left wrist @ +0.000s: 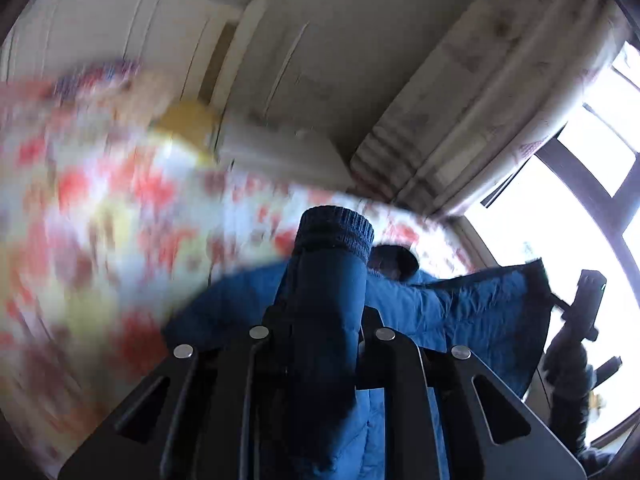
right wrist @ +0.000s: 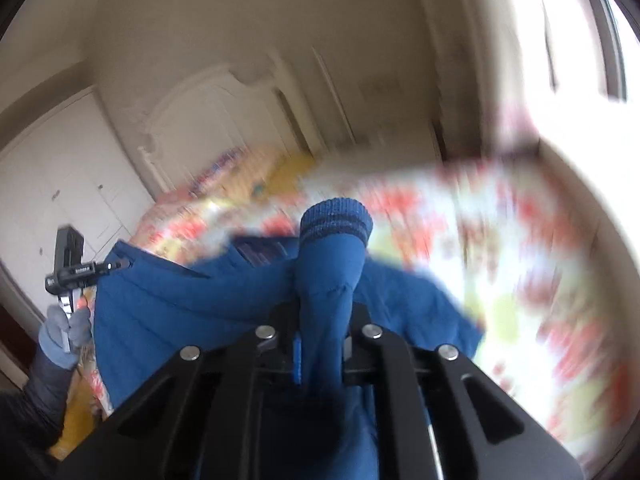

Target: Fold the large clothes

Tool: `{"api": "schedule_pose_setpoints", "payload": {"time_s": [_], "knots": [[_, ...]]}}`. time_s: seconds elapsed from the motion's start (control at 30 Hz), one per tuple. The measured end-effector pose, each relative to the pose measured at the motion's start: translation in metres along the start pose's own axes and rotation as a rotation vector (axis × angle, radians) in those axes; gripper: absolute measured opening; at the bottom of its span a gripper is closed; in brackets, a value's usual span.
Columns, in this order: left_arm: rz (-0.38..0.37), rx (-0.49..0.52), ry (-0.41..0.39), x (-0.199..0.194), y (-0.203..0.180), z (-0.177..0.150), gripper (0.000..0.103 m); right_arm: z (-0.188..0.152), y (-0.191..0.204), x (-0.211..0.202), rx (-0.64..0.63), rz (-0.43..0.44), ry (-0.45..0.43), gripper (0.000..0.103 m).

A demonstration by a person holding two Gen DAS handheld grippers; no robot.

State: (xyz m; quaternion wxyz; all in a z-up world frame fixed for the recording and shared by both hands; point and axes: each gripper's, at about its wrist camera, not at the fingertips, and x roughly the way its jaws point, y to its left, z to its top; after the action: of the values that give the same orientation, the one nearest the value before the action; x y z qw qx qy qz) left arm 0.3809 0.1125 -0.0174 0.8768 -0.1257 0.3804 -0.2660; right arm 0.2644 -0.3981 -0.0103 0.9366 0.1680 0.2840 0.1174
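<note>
A large blue quilted jacket (left wrist: 472, 312) hangs stretched between my two grippers above the bed. My left gripper (left wrist: 324, 320) is shut on one sleeve, whose ribbed cuff (left wrist: 336, 232) sticks up past the fingertips. My right gripper (right wrist: 324, 320) is shut on the other sleeve, its striped cuff (right wrist: 336, 220) standing above the jaws. The jacket body (right wrist: 180, 312) spreads to the left in the right wrist view. Each gripper shows in the other's view, the right one (left wrist: 584, 304) and the left one (right wrist: 76, 268).
A bed with a red, yellow and white flowered cover (left wrist: 100, 208) lies below, blurred by motion; it also shows in the right wrist view (right wrist: 500, 248). A white headboard (right wrist: 208, 120) and wardrobe (right wrist: 60, 168) stand behind. Curtains (left wrist: 480, 100) and a bright window (left wrist: 560, 220) are at the right.
</note>
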Motion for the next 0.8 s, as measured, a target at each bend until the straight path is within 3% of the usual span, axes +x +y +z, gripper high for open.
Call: {"api": "schedule_pose_setpoints", "payload": {"time_s": [0.07, 0.13, 0.23, 0.3, 0.4, 0.53, 0.57, 0.63, 0.67, 0.77, 0.8], "knots": [[0.095, -0.016, 0.017, 0.02, -0.001, 0.033, 0.018, 0.036, -0.007, 0.015, 0.006, -0.05, 0.006, 0.01], [0.179, -0.035, 0.073, 0.055, 0.011, 0.045, 0.018, 0.049, -0.024, 0.05, 0.049, -0.105, 0.067, 0.011], [0.221, -0.148, 0.22, 0.124, 0.05, 0.027, 0.018, 0.023, -0.06, 0.125, 0.15, -0.18, 0.243, 0.011], [0.267, -0.145, 0.235, 0.151, 0.066, 0.003, 0.024, -0.016, -0.077, 0.161, 0.197, -0.207, 0.314, 0.014], [0.234, -0.195, 0.174, 0.151, 0.082, -0.013, 0.032, -0.03, -0.093, 0.16, 0.281, -0.141, 0.248, 0.016], [0.278, -0.156, 0.145, 0.146, 0.076, -0.012, 0.037, -0.03, -0.086, 0.163, 0.233, -0.179, 0.249, 0.023], [0.296, -0.138, 0.138, 0.144, 0.071, -0.012, 0.038, -0.029, -0.083, 0.164, 0.22, -0.197, 0.248, 0.029], [0.374, -0.095, 0.092, 0.132, 0.054, -0.006, 0.045, -0.027, -0.079, 0.158, 0.226, -0.216, 0.244, 0.054], [0.397, -0.075, 0.064, 0.126, 0.046, -0.004, 0.048, -0.022, -0.076, 0.151, 0.227, -0.24, 0.223, 0.058], [0.535, 0.062, -0.117, 0.083, -0.003, 0.005, 0.098, -0.002, -0.055, 0.114, 0.174, -0.306, 0.091, 0.065], [0.571, 0.11, -0.189, 0.073, -0.022, 0.006, 0.099, 0.005, -0.041, 0.105, 0.136, -0.311, 0.055, 0.071]]}}
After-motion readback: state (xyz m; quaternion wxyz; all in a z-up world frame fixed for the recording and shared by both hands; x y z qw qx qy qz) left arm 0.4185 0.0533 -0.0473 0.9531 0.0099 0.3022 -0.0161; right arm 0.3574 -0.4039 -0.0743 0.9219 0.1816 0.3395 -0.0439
